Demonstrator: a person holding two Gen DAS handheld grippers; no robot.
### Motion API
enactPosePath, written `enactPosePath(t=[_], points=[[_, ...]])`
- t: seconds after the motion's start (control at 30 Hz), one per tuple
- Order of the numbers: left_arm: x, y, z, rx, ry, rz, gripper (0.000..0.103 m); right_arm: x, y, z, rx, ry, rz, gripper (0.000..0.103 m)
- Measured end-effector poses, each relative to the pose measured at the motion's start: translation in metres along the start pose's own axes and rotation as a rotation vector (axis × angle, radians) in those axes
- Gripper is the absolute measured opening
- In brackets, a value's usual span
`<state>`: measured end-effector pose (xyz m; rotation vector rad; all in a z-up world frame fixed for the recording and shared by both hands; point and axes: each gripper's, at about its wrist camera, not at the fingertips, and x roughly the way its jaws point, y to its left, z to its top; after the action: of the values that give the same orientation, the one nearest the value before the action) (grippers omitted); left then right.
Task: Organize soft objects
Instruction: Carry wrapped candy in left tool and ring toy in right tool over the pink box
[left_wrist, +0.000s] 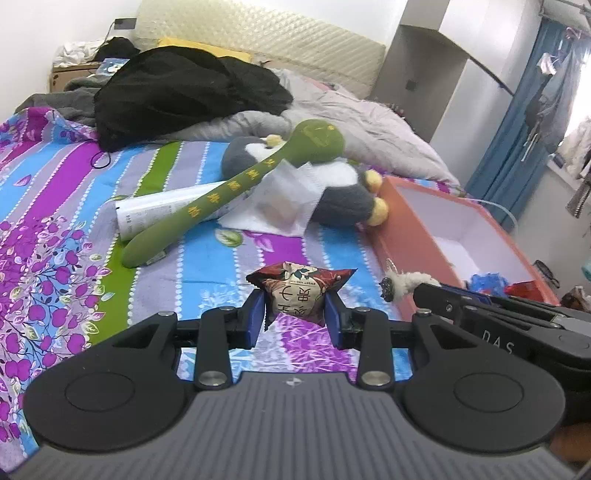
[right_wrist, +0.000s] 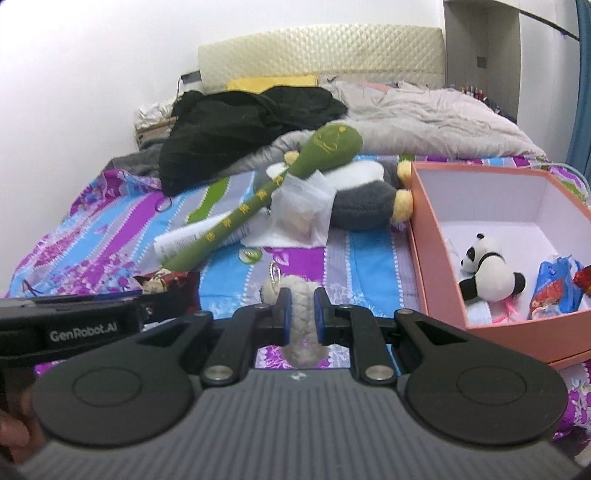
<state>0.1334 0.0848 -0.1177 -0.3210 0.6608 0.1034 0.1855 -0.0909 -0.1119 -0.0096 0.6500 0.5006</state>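
Note:
My left gripper (left_wrist: 295, 314) is shut on a red-brown tissue pack (left_wrist: 297, 291) and holds it just above the bed. My right gripper (right_wrist: 301, 314) is shut on a fluffy white keychain toy (right_wrist: 303, 325) with a metal ring; its tip shows in the left wrist view (left_wrist: 402, 282). An orange box (right_wrist: 436, 266) stands on the right and holds a panda plush (right_wrist: 487, 271) and blue packets (right_wrist: 554, 291). A long green plush stick (left_wrist: 229, 195) lies over a grey penguin plush (left_wrist: 332, 184), a clear bag (right_wrist: 303, 210) and a white tube (left_wrist: 155, 214).
The striped flowered bedsheet (left_wrist: 74, 221) covers the bed. Black clothes (left_wrist: 184, 88) and a grey quilt (left_wrist: 351, 118) are piled at the head. A white wardrobe (left_wrist: 436, 66) and blue curtain (left_wrist: 517, 122) stand on the right.

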Motion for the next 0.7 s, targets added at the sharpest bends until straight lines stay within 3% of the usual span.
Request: enactPosePath(t=[0.43,0.7], points=[[-0.021,-0.055,0.002,0.075,-0.007,-0.129,0.04,-0.057,-0.031,0.005,0.049,-0.082,-0.07,0.017],[-0.018,-0.098,-0.003,0.118,0.031,-0.238,0.04,-0.088,-0.062,-0.003,0.091,-0.113,-0.133,0.017]])
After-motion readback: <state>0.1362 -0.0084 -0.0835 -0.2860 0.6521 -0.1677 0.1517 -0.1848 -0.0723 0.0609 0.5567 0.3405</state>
